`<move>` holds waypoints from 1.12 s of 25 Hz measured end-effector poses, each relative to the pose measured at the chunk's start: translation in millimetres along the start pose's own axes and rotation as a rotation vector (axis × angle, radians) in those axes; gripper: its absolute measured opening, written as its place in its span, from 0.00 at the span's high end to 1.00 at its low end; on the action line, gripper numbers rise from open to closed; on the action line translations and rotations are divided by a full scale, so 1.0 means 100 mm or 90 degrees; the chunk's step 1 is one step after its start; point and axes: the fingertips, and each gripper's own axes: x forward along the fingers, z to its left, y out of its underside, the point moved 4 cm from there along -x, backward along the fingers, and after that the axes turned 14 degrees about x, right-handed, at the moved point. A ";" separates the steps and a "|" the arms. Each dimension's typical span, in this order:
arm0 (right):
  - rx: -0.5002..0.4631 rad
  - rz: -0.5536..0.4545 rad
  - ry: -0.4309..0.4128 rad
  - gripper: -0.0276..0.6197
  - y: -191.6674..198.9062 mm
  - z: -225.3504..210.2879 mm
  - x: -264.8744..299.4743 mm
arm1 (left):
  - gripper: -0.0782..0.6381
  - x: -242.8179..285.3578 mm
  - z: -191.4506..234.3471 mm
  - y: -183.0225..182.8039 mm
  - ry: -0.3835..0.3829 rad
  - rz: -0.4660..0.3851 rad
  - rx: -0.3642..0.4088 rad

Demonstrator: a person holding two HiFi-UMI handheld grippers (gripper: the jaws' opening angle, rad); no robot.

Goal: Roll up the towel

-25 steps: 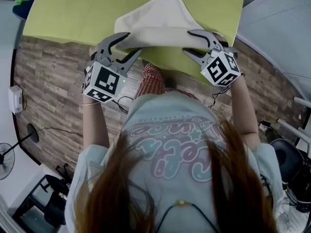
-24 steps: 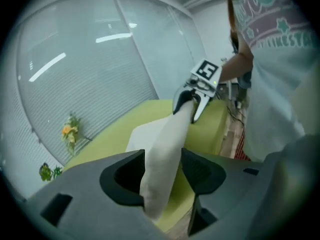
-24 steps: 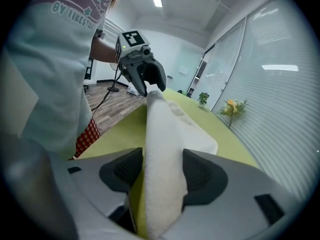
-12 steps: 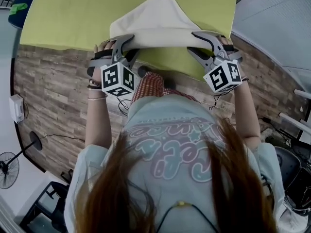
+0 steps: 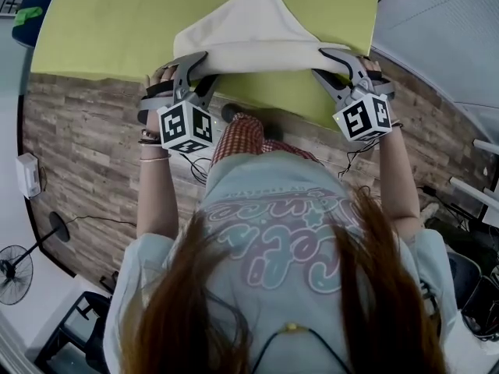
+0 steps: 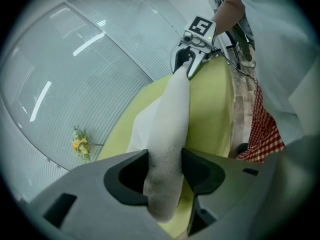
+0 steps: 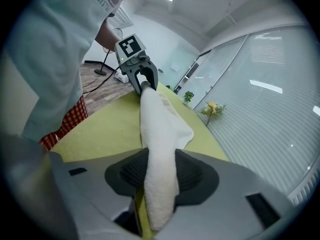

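The only writing in the room is on the person's pale T-shirt [image 5: 281, 232]: big pastel script across the chest, upside down from above and half covered by loose hair, so I cannot read it for sure. The cubes on the two tools carry black-and-white square patterns, no words. The towel [image 5: 253, 33], cream and thick, lies on the lime-green table [image 5: 117, 22] close to its near edge. The part nearest the person is rolled into a long sausage across the table, and an unrolled flap lies flat beyond it, tapering toward the far side. The left gripper [image 5: 201, 70] is clamped on the left end of the roll, with both pads against the pile and the very end poking out past them. The right gripper [image 5: 321, 62] has the other end between its ribbed pads. Its jaws have just been closing, and they now press on the towel from both sides. Nothing else lies on the table top around the towel. Red-and-white checked fabric [image 5: 243, 135] shows at the person's waist, against the table edge. Below lies a wood-plank floor [image 5: 78, 131] with dark cables [image 5: 199, 166] trailing over it. A standing fan [image 5: 15, 275] is off at the left, and a small white box [image 5: 25, 160] sits near it. A little bunch of yellow flowers [image 6: 80, 145] stands by the ribbed pale wall beyond the table.
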 end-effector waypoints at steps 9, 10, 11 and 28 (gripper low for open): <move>-0.024 -0.008 -0.025 0.81 -0.03 0.22 -0.28 | 0.72 -0.25 -0.14 -0.09 0.051 -0.025 -0.022; -0.018 -0.007 -0.040 0.82 -0.03 0.28 -0.32 | 0.72 -0.31 -0.20 -0.10 0.062 -0.032 -0.035; -0.008 -0.005 -0.056 0.82 -0.04 0.34 -0.37 | 0.72 -0.36 -0.25 -0.11 0.077 -0.038 -0.049; 0.263 0.002 -0.240 0.73 -0.05 -0.15 -0.15 | 0.66 -0.19 0.17 0.05 0.199 -0.057 -0.131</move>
